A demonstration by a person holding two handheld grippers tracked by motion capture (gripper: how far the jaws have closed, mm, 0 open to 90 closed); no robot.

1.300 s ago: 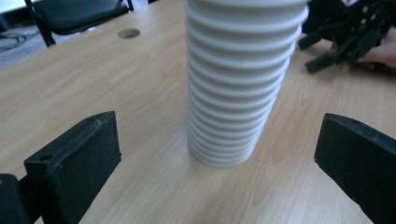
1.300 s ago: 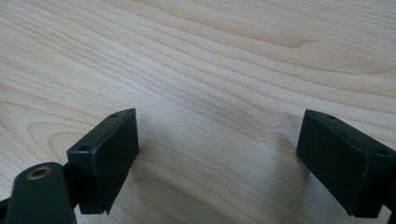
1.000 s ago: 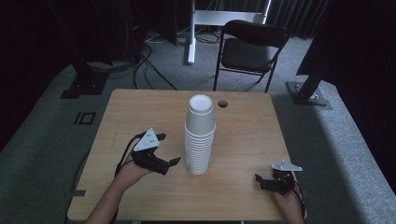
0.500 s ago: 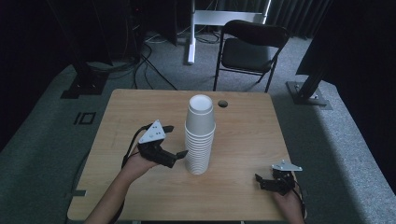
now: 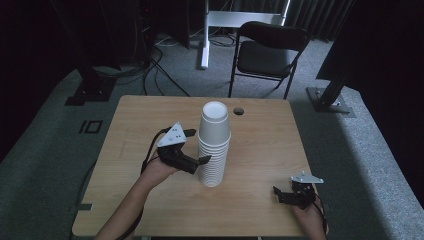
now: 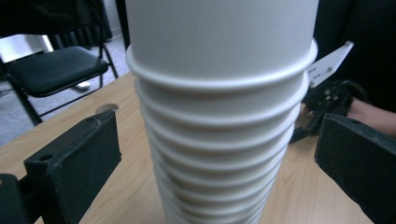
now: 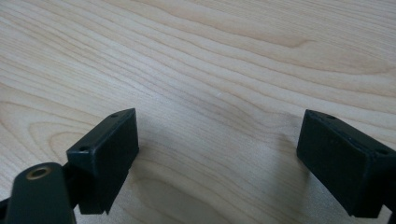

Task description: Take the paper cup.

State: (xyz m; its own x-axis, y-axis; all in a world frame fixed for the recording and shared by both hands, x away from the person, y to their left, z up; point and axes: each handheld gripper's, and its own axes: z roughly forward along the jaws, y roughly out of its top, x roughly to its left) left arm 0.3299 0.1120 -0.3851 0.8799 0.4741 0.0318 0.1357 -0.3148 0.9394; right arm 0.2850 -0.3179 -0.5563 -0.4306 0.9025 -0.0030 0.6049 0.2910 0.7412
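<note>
A tall stack of white paper cups (image 5: 214, 150) stands upright in the middle of the wooden table (image 5: 130, 125). My left gripper (image 5: 199, 164) is open at the stack's left side, about halfway up. In the left gripper view the cup stack (image 6: 219, 116) sits between the two black jaws of that gripper (image 6: 217, 154), with a gap on each side. My right gripper (image 5: 279, 195) rests low near the table's front right corner, open, and its own view has the right gripper (image 7: 224, 158) over bare wood. It is also seen behind the stack as the right gripper (image 6: 327, 93).
A round cable hole (image 5: 238, 110) lies just behind the stack. Beyond the table's far edge stands a black folding chair (image 5: 267, 50). Cables run across the grey floor at the back left. Bare wood surrounds the stack on all sides.
My left gripper has moved right and slightly forward until its open jaws flank the cup stack. The right gripper has stayed put.
</note>
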